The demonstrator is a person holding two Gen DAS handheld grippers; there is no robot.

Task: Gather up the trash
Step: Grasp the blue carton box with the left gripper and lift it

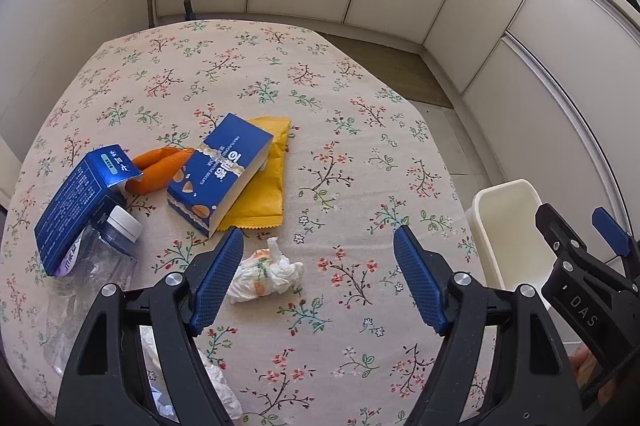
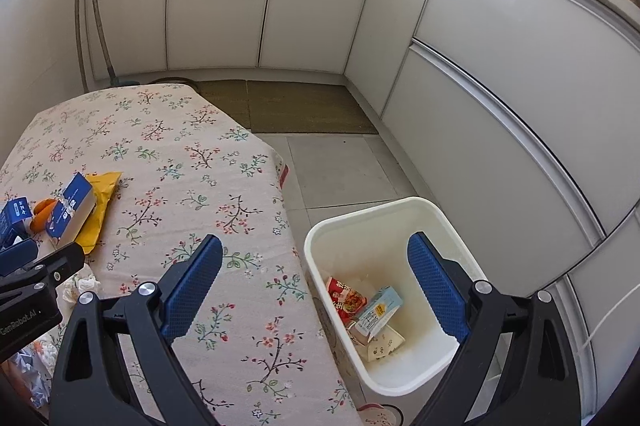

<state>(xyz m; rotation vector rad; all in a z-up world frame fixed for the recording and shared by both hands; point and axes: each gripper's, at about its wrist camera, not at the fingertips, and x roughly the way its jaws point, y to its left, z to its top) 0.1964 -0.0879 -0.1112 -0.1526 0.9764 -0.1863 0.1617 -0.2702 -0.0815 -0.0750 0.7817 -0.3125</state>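
Observation:
My left gripper [image 1: 320, 266] hangs open over the floral tablecloth [image 1: 248, 78], with nothing between its blue pads. A crumpled tissue [image 1: 266, 272] lies just beside its left finger. Further left lie a blue biscuit box [image 1: 218, 174] on a yellow wrapper [image 1: 266, 182], an orange peel [image 1: 158, 170], a second blue box [image 1: 78, 204] and a clear plastic bottle [image 1: 92, 266]. My right gripper [image 2: 316, 280] is open and empty above the table edge and a white bin [image 2: 384, 290]. The bin holds a red packet [image 2: 346, 300] and small cartons [image 2: 378, 312].
White kitchen cabinets [image 2: 320, 6] ring the room, with a cluttered counter on top. A brown mat [image 2: 304, 106] lies on the tiled floor beyond the table. More crumpled paper [image 1: 218, 386] sits under the left gripper. The right gripper's body [image 1: 580, 286] shows at the left view's right edge.

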